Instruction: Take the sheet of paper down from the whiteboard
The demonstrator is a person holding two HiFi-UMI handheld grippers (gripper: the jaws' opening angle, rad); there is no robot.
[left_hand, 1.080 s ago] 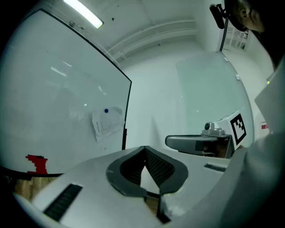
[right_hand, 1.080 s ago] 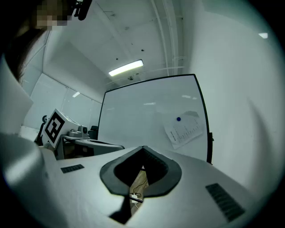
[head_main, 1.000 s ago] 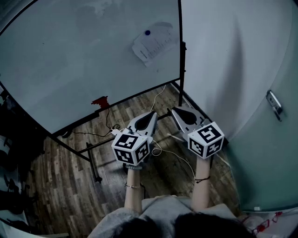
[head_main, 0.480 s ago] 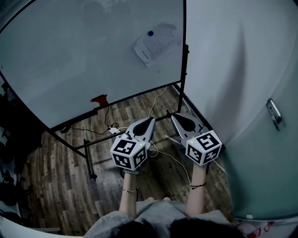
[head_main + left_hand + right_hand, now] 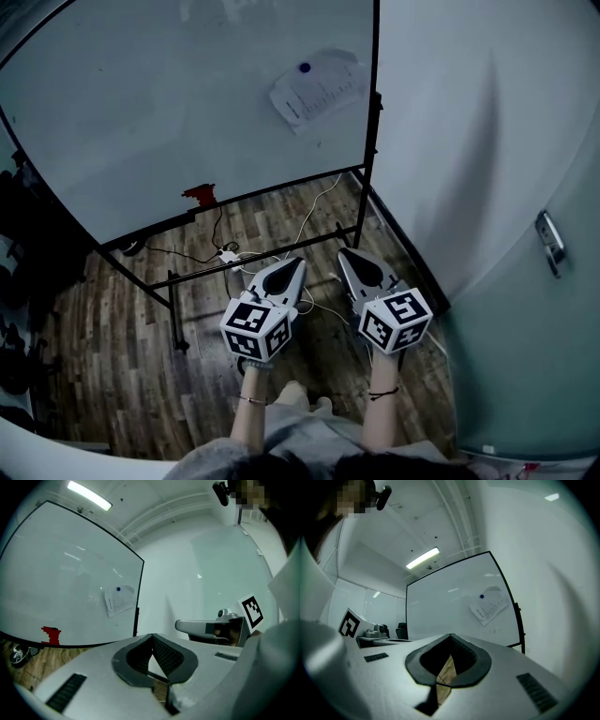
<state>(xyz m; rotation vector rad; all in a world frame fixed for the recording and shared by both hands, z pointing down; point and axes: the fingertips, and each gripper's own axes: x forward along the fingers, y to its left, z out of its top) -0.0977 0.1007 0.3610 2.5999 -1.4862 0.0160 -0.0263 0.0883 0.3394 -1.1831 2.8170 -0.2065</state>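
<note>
Sheet of paper [image 5: 317, 94] held on the whiteboard [image 5: 169, 122], both grippers low and empty.
The paper hangs tilted near the board's right edge, in the upper middle of the head view, with a blue magnet [image 5: 304, 67] at its top. A small red object [image 5: 199, 194] sits at the board's lower edge. In the lower middle of the frame, the left gripper [image 5: 298, 263] and right gripper [image 5: 343, 253] are side by side over the wooden floor [image 5: 112, 337], well apart from the paper, each with jaws closed together on nothing.

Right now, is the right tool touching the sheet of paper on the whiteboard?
Apart. The head view shows the right tool low over the wooden floor, with bare whiteboard between it and the sheet of paper.
</note>
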